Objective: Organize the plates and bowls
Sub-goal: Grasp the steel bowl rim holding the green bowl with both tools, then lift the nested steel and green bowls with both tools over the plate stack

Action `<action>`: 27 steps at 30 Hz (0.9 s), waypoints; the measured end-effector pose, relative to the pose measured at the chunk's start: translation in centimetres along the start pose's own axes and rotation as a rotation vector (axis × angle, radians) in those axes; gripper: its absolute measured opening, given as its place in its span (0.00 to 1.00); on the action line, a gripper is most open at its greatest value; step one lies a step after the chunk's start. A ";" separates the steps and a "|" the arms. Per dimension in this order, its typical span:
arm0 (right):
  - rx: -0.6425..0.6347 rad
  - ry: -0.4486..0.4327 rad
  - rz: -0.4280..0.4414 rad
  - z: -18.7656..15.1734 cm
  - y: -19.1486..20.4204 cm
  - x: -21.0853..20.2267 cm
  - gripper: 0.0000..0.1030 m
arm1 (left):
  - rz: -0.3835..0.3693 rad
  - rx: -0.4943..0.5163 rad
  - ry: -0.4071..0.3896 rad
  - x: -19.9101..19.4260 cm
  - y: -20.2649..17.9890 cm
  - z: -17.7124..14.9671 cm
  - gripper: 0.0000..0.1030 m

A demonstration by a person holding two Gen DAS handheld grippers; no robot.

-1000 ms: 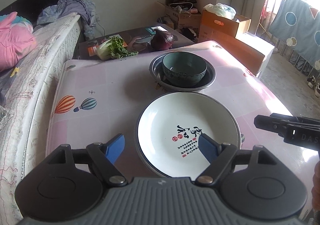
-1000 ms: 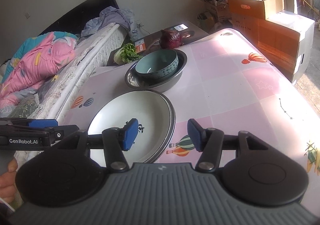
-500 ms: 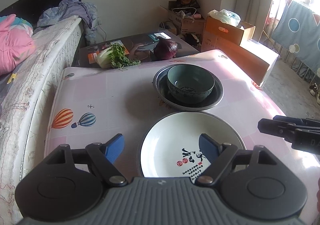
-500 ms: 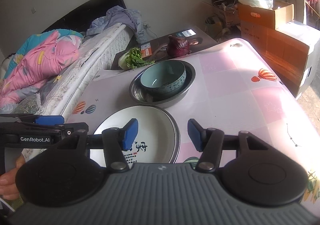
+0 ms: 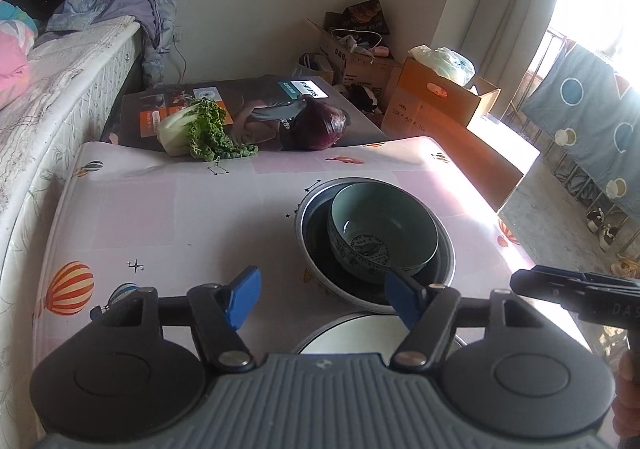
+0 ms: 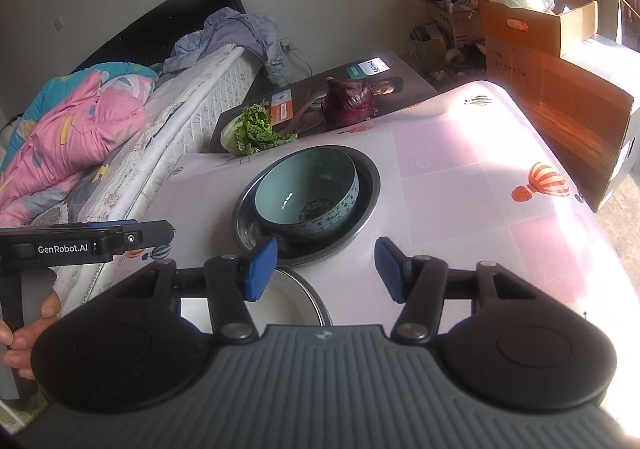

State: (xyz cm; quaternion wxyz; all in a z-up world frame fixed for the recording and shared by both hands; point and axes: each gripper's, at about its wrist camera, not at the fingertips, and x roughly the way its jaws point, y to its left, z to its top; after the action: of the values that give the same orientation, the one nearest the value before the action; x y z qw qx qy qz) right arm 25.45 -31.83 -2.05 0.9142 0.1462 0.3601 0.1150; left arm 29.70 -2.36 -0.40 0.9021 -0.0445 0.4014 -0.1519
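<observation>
A teal ceramic bowl (image 5: 382, 235) sits inside a metal basin (image 5: 444, 253) on the pink-patterned table; both show in the right wrist view, the bowl (image 6: 308, 197) and the basin (image 6: 368, 177). A white plate (image 5: 340, 335) lies nearer me, mostly hidden under the gripper bodies; its edge shows in the right wrist view (image 6: 288, 301). My left gripper (image 5: 320, 299) is open and empty, above the plate's far edge. My right gripper (image 6: 322, 269) is open and empty, just short of the basin.
A leafy cabbage (image 5: 196, 129) and a red cabbage (image 5: 318, 125) lie on a dark box (image 5: 248, 97) behind the table. A bed (image 6: 120, 137) runs along the left. Cardboard boxes (image 6: 560, 89) stand to the right.
Both grippers have pulled back and tilted up; the plate has slid almost out of view beneath them. The bowl and basin have not moved. Both stay open.
</observation>
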 end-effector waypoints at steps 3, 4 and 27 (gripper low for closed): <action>0.024 0.011 0.000 1.1 -0.8 1.9 0.52 | 0.006 0.003 0.025 2.1 0.3 0.9 0.57; 0.030 0.015 -0.001 1.4 -1.1 2.5 0.52 | 0.013 0.007 0.031 2.6 0.4 1.1 0.53; 0.168 0.157 0.004 3.1 -4.8 14.5 0.15 | -0.002 -0.077 0.195 11.4 2.3 2.1 0.29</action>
State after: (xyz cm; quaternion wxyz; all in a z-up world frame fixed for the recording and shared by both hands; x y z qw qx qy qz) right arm 38.47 -32.30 -10.67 0.8676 0.2134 0.4386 0.0972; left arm 38.99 -3.83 -7.54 0.8564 -0.0645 0.4926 -0.1407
